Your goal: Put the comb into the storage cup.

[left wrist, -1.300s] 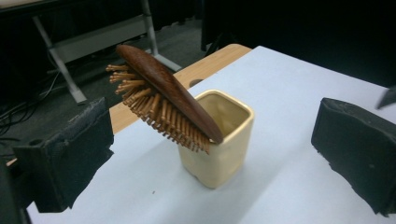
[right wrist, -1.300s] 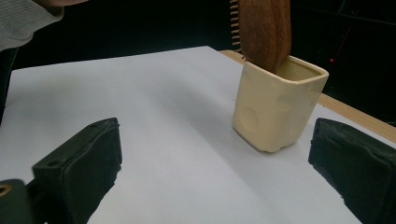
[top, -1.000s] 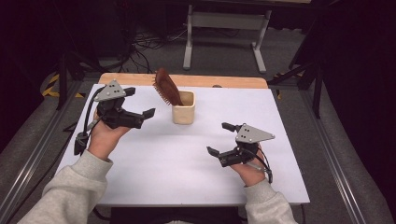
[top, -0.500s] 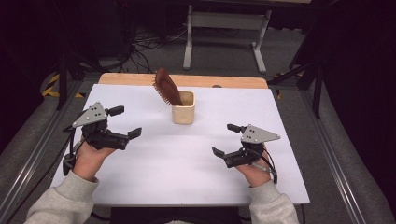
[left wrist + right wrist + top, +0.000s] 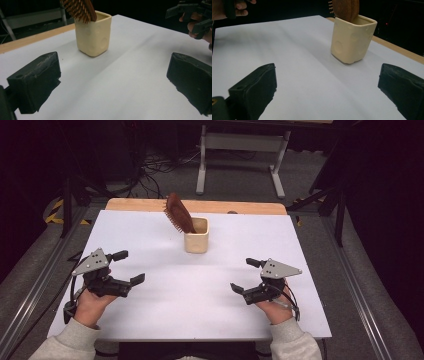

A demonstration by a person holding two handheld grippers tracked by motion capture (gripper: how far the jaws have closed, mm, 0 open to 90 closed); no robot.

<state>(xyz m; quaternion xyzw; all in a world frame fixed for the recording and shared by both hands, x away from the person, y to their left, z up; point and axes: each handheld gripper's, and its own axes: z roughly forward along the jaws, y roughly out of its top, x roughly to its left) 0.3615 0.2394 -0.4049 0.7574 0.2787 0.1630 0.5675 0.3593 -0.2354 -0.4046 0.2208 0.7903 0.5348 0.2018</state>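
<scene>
At the left of the high view, the left hand-held gripper hovers over the near-left part of the white table, its jaws spread wide with nothing between them. Its cable hangs down past the table's left edge. In the left gripper view the same two black jaws stand far apart over bare white surface, and nothing lies between them and the cup.

Toward the middle, well apart from both grippers, a cream cup stands upright on the far half of the table. A brown hairbrush leans in it, tilted to the left, bristles facing left and down, its head sticking out above the rim. Behind the cup a strip of bare wood shows along the table's far edge.

At the right, the right hand-held gripper is held over the near-right part of the table, jaws also wide and empty, pointing left toward the table's middle. Beyond the table stand a grey metal frame and loose cables on the floor.
</scene>
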